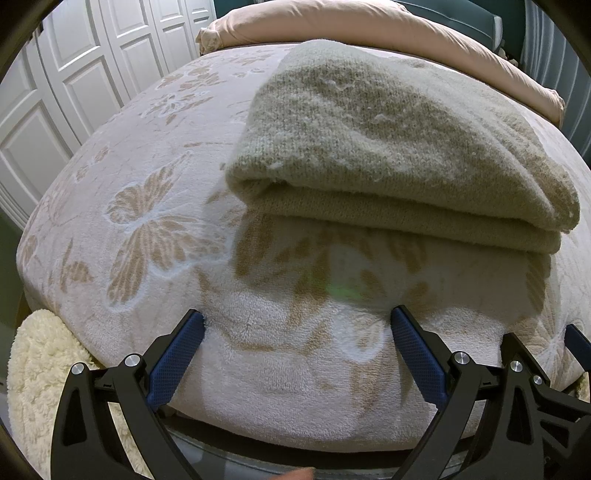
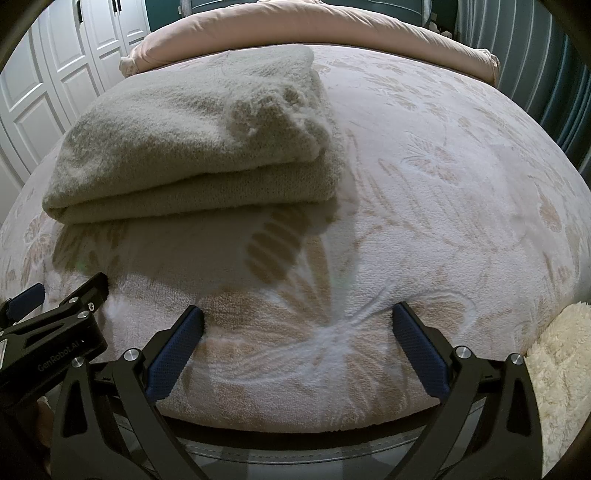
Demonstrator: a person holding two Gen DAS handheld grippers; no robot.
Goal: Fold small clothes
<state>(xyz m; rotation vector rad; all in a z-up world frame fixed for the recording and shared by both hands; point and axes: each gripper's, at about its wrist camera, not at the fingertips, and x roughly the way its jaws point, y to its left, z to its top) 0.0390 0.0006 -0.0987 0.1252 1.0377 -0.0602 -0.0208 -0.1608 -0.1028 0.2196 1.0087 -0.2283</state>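
Observation:
A grey-green knitted garment (image 1: 399, 147) lies folded in layers on the bed; it also shows in the right wrist view (image 2: 192, 147). My left gripper (image 1: 297, 321) is open and empty, near the bed's front edge, short of the garment. My right gripper (image 2: 297, 317) is open and empty, also at the front edge, to the right of the garment. The left gripper also shows at the left of the right wrist view (image 2: 55, 295). Part of the right gripper (image 1: 576, 343) shows at the right edge of the left wrist view.
The bed has a pale cover with a butterfly pattern (image 1: 155, 229). A pink pillow or duvet (image 2: 314, 29) lies at the far end. White panelled wardrobe doors (image 1: 74, 74) stand on the left. Cream fluffy fabric (image 1: 40, 369) hangs beside the bed's front edge.

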